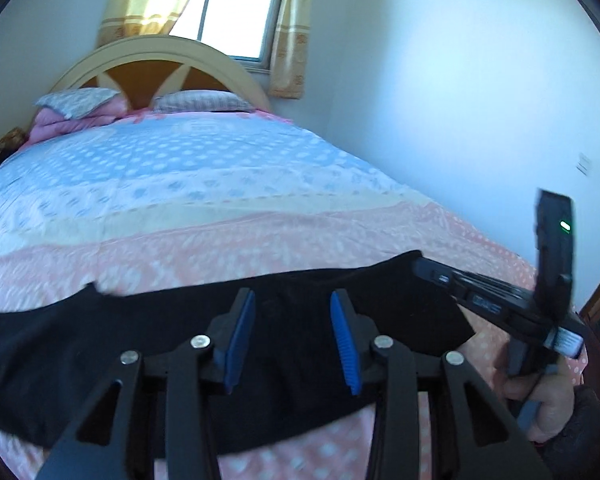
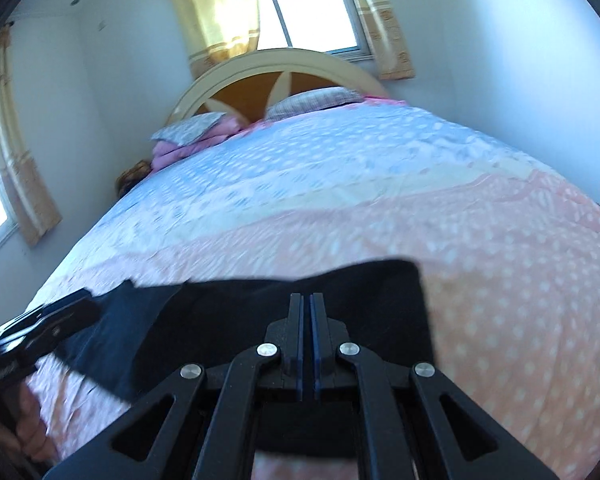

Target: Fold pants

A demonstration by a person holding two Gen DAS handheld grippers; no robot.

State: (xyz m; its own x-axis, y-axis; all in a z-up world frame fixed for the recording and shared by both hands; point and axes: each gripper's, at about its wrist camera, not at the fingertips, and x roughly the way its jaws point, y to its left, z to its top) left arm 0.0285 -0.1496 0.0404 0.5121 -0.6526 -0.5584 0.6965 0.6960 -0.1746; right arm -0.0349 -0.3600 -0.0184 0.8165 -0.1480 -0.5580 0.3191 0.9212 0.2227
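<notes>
Two tongs: our left tongs gape wide over the black fabric pants; our right tongs are pressed together.
Pants: spread on the pink dotted bed, ready for folding.

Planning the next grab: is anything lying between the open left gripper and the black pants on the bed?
Nothing visible. The left gripper hangs open right above the pants, which lie flat on the bedspread with only air between.
</notes>
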